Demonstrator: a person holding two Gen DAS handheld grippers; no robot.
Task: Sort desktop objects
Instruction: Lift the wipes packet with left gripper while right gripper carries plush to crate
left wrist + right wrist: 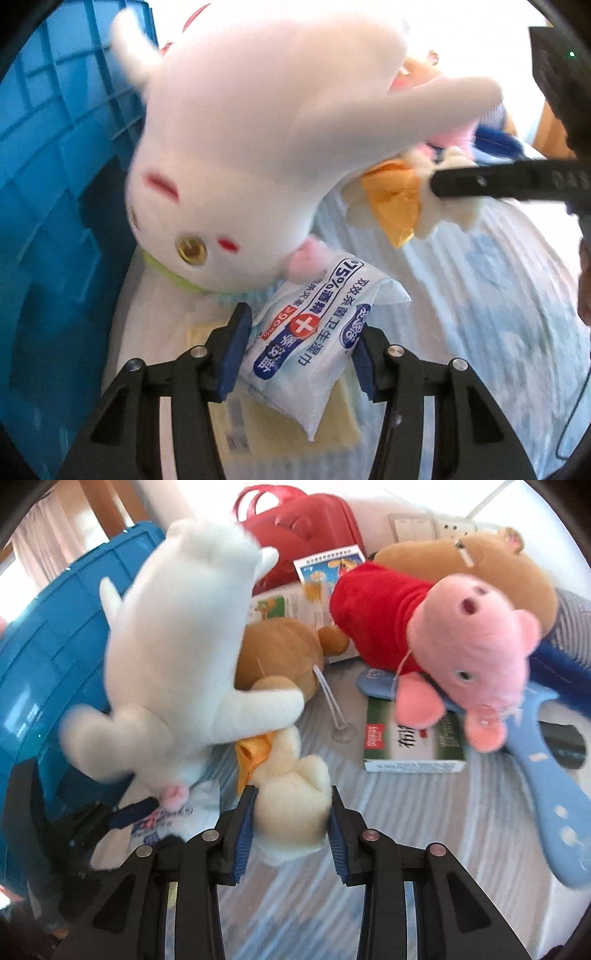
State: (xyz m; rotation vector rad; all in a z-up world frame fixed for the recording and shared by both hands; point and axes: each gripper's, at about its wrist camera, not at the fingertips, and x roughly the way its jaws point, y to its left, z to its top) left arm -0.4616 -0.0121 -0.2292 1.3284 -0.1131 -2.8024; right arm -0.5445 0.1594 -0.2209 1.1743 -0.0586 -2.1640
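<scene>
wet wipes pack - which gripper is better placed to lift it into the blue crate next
Left. The left gripper already brackets the wet wipes pack, beside the blue crate; the right gripper is on the cream plush duck.

Five plush toys point(173, 657), two books point(328, 572), one blue crate point(55, 646), one wipes pack point(310, 332), one comb point(546, 775)

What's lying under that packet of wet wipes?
Under the wet wipes packet lies a flat pale yellow card or envelope with a printed label; the packet covers its middle, so its full shape stays hidden.

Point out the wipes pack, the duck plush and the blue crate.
wipes pack point(310, 332), left wrist view, printed front.
duck plush point(291, 812), right wrist view, cream body.
blue crate point(62, 155), left wrist view, ribbed wall.
</scene>
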